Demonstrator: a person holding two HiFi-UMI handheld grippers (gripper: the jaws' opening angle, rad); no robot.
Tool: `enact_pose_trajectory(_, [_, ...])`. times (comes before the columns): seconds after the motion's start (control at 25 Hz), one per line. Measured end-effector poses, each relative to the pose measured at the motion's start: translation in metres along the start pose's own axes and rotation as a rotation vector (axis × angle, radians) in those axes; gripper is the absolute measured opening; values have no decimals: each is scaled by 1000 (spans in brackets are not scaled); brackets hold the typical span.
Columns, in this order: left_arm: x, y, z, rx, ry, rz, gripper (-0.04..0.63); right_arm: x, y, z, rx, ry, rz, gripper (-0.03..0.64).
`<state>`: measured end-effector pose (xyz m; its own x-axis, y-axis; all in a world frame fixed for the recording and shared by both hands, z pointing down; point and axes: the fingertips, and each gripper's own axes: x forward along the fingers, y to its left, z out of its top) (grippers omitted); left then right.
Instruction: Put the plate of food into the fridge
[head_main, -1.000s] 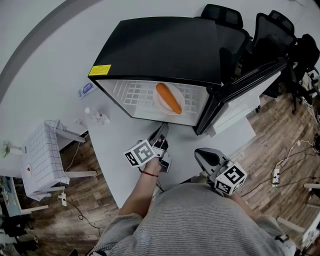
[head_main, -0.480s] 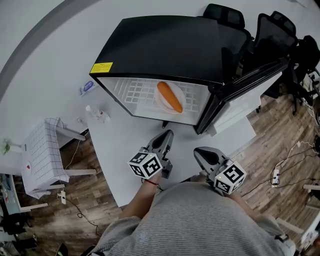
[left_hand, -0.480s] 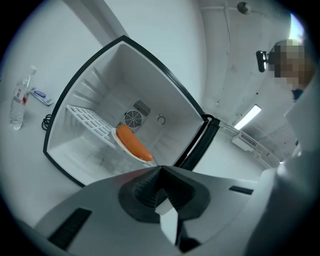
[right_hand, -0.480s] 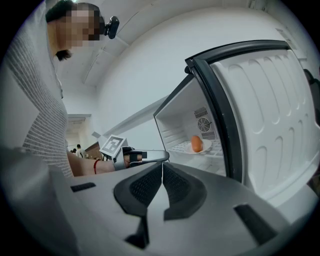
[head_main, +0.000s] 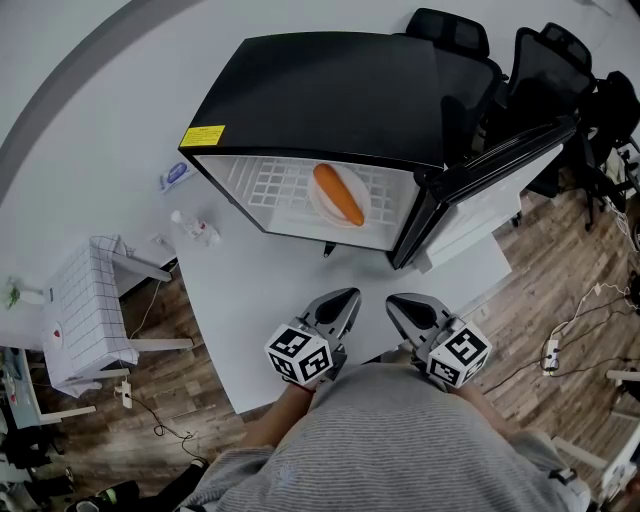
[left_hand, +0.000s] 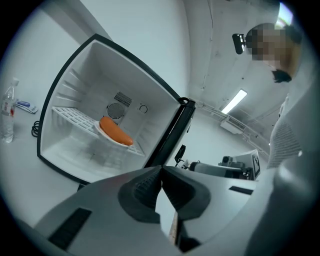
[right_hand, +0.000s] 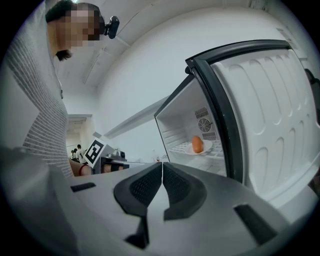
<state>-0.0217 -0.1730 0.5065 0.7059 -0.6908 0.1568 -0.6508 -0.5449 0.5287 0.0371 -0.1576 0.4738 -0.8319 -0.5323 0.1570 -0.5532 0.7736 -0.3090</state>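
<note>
The small black fridge (head_main: 330, 90) stands open on the white table (head_main: 260, 290). A white plate (head_main: 325, 205) with an orange piece of food (head_main: 338, 194) rests on the wire shelf (head_main: 275, 190) inside; the plate (left_hand: 107, 136) and food (left_hand: 116, 131) also show in the left gripper view, and the food (right_hand: 198, 144) in the right gripper view. My left gripper (head_main: 346, 298) is shut and empty near the table's front edge. Beside it my right gripper (head_main: 395, 303) is shut and empty. Both sit well short of the fridge.
The fridge door (head_main: 500, 150) swings open to the right. A plastic bottle (head_main: 195, 230) and a small blue packet (head_main: 173, 179) lie left of the fridge. A small white table (head_main: 85, 315) stands on the floor at left; black chairs (head_main: 530, 60) stand behind the fridge.
My left gripper has drawn back from the fridge opening toward my body, to beside the right gripper. The plate of food stays on the shelf. The right gripper has barely moved.
</note>
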Motion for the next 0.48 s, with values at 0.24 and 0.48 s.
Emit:
enact_pose_trajectory(0.24, [-1,-17,-12,-8,25,-25,11,3,3,0,-5,1,16,14])
enact_pose_trajectory(0.48, [1,-24,-17,16,58,-49,11,5,5,1,-9,-1,20,14])
